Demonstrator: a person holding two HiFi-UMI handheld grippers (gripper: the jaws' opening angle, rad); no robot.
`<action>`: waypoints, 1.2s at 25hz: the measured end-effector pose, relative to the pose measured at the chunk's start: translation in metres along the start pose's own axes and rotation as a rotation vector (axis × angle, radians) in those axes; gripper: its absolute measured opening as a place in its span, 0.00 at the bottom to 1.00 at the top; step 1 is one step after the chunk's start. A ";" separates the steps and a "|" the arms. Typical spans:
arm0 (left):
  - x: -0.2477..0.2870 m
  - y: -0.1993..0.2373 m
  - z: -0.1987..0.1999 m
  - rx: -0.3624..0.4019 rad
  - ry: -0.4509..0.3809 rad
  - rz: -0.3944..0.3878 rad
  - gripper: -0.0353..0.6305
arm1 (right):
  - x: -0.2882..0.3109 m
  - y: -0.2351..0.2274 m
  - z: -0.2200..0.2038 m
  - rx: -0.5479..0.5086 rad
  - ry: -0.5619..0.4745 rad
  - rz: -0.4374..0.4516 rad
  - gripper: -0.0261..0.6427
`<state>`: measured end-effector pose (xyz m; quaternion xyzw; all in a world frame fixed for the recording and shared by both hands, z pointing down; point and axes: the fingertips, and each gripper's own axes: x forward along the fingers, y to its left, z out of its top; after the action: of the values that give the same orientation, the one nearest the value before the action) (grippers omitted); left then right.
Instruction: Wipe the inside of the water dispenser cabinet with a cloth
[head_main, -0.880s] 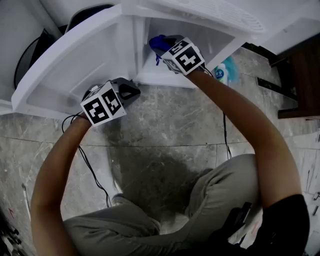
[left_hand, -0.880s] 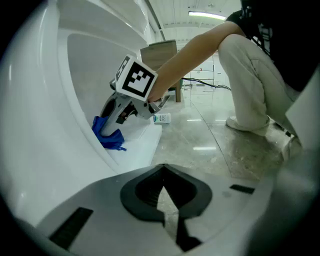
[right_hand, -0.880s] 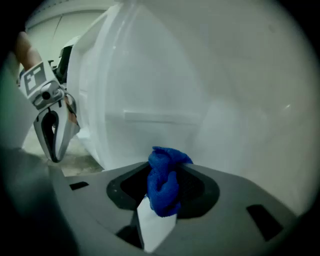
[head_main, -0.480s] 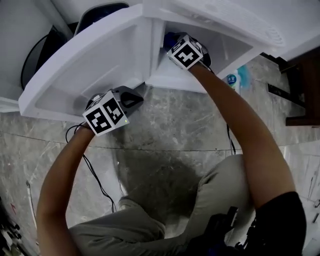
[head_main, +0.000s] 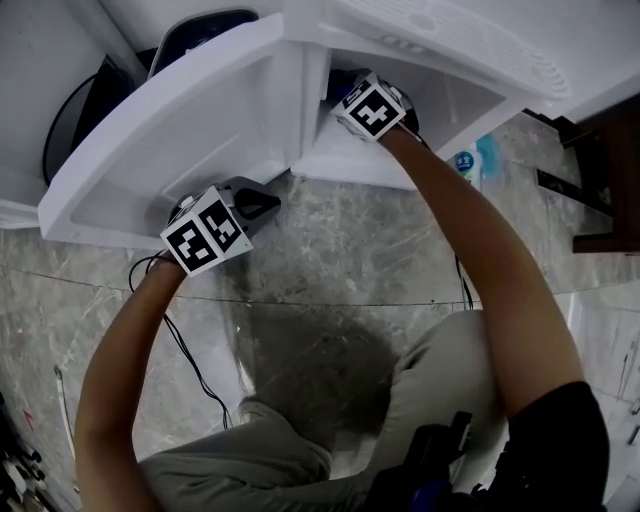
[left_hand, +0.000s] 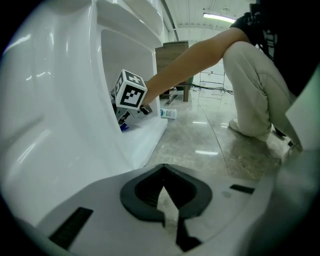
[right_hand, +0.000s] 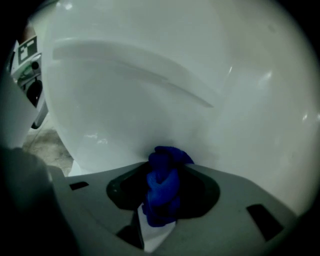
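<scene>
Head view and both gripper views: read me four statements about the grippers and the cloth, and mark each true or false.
1. The jaws of the right gripper hold a blue cloth. True.
2. The jaws of the left gripper stand wide apart. False: they are together, with nothing between them.
3. The right gripper reaches into the white cabinet. True.
4. The left gripper is inside the cabinet too. False: it is outside, near the open door.
</scene>
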<state>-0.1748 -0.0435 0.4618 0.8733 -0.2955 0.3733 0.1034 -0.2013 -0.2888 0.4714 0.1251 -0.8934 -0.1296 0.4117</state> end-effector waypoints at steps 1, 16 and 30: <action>0.001 0.001 0.005 -0.005 -0.011 0.001 0.06 | -0.003 0.006 0.000 0.006 -0.010 0.024 0.23; 0.003 -0.021 0.019 -0.010 -0.038 -0.034 0.06 | 0.002 0.006 -0.005 -0.045 0.016 0.049 0.23; 0.007 -0.005 0.026 0.016 -0.041 0.009 0.06 | -0.007 0.024 -0.004 -0.114 0.012 0.066 0.23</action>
<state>-0.1531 -0.0530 0.4484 0.8802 -0.2984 0.3583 0.0887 -0.1968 -0.2644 0.4773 0.0727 -0.8857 -0.1660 0.4274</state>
